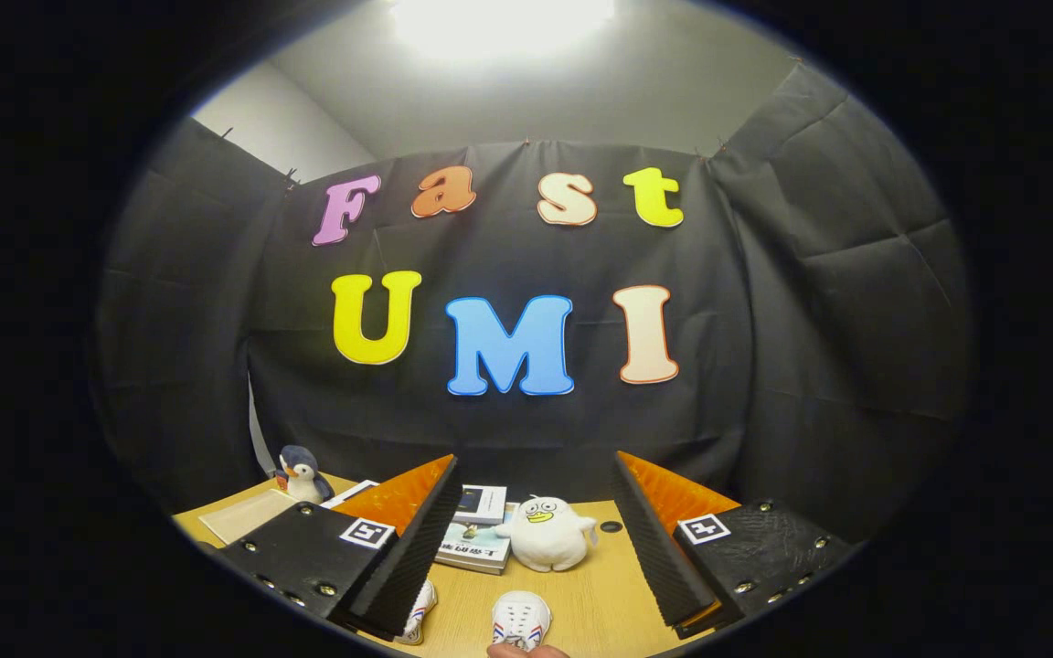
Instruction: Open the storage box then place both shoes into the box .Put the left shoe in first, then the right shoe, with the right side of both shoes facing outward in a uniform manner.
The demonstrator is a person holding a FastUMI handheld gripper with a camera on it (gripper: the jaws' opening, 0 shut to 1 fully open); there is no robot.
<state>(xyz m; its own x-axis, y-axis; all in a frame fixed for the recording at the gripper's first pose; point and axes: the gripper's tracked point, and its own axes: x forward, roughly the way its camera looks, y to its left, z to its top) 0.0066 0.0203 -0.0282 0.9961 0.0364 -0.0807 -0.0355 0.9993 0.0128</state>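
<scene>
Gripper view gives me my claw (531, 530) spread wide, gripping nothing. One white shoe (521, 620) lies between the fingers, cut off below; another shoe (419, 610) peeks from under the left finger (408, 539).

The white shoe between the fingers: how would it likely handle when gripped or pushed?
The white shoe lies on the wooden table between the open gripper fingers. It looks small and soft-sided, so probably light, and its upper may give under the pads. Pushed, it would likely slide rather than roll. Only its toe end shows, so its stiffness is uncertain.
</scene>
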